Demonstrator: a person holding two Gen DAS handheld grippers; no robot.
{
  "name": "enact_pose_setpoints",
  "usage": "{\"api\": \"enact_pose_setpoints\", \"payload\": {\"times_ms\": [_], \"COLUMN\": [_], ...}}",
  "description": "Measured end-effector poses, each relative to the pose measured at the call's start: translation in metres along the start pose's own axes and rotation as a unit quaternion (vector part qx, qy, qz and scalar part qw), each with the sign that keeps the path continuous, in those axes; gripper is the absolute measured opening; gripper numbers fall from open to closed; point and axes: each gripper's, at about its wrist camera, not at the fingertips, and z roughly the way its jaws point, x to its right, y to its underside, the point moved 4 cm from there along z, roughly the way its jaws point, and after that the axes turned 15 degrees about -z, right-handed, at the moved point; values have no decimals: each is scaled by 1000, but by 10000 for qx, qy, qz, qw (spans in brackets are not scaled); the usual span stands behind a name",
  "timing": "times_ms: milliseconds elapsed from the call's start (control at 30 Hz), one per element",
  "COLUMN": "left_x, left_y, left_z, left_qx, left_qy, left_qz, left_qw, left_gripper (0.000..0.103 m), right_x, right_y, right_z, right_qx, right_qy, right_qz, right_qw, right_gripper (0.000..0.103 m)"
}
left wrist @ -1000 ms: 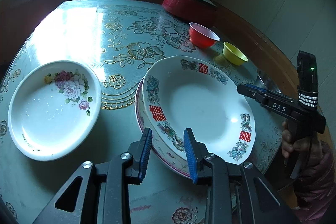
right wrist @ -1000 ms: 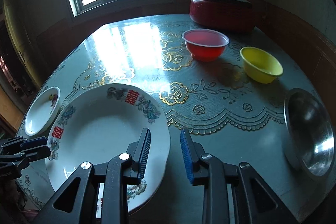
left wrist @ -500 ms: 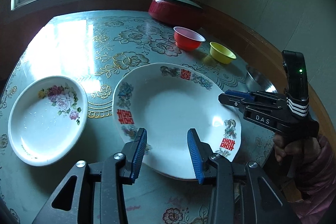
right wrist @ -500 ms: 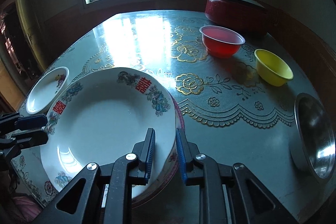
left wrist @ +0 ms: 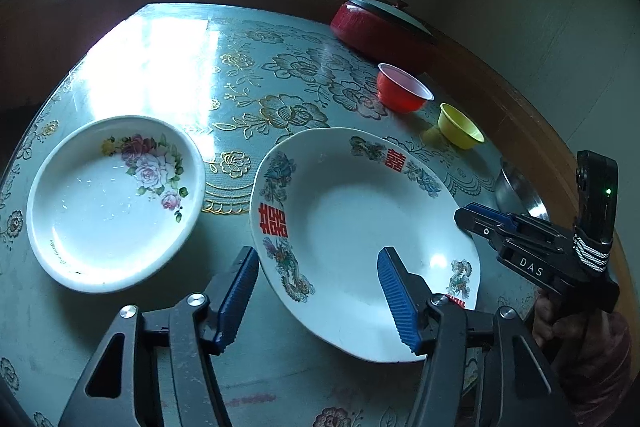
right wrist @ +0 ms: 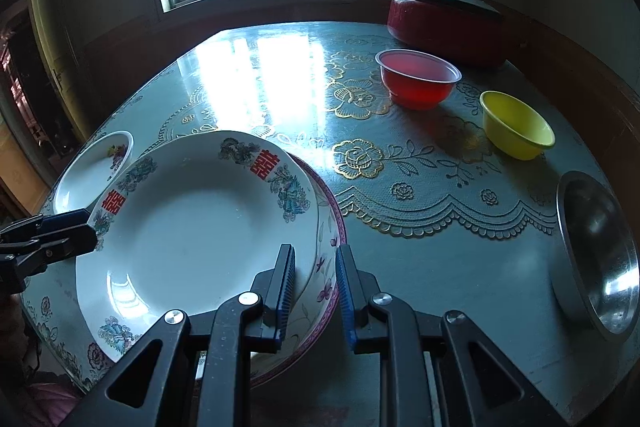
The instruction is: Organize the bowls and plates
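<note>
The white plate with red characters (right wrist: 192, 239) sat nested on a pink-rimmed plate (right wrist: 332, 227) on the table (right wrist: 420, 267). The right hand-held gripper (right wrist: 314, 293) was clamped on both rims at the plate's near right edge. The left hand-held gripper (left wrist: 316, 297) was opening, pads clear of the plate's left rim. A rose-patterned plate (left wrist: 112, 203) lay just left of it.

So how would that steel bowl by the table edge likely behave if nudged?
The steel bowl looks thin and shiny, so probably light and slippery on the glossy table. It sits near the edge, so a push might send it off.
</note>
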Motion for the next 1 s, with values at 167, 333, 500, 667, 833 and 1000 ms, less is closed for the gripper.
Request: {"api": "enact_pose_setpoints", "payload": {"times_ms": [167,333,500,667,833,1000], "left_x": [13,11,15,15,11,7], "left_y": [8,10,14,17,27,32], "left_z": [0,0,-1,-1,2,-5], "left_qx": [-10,-28,17,69,79,147], "left_qy": [8,6,-83,-144,-394,-551], "left_qz": [278,142,167,41,-48,-42], "left_qw": [9996,9999,9998,9999,9992,9984], "left_gripper": [61,62,63,63,64,64], "right_x": [-3,-1,-2,-2,-2,-1], "right_y": [3,5,8,9,15,18], "right_z": [1,-3,-6,-5,-9,-17], "right_qx": [-33,19,43,-11,99,257], "right_qy": [93,-25,-118,-284,-257,-212], "right_qz": [-170,-280,-406,-322,-10,225], "right_qw": [9998,9996,9991,9991,9996,9992], "right_gripper": [23,20,21,26,26,26]}}
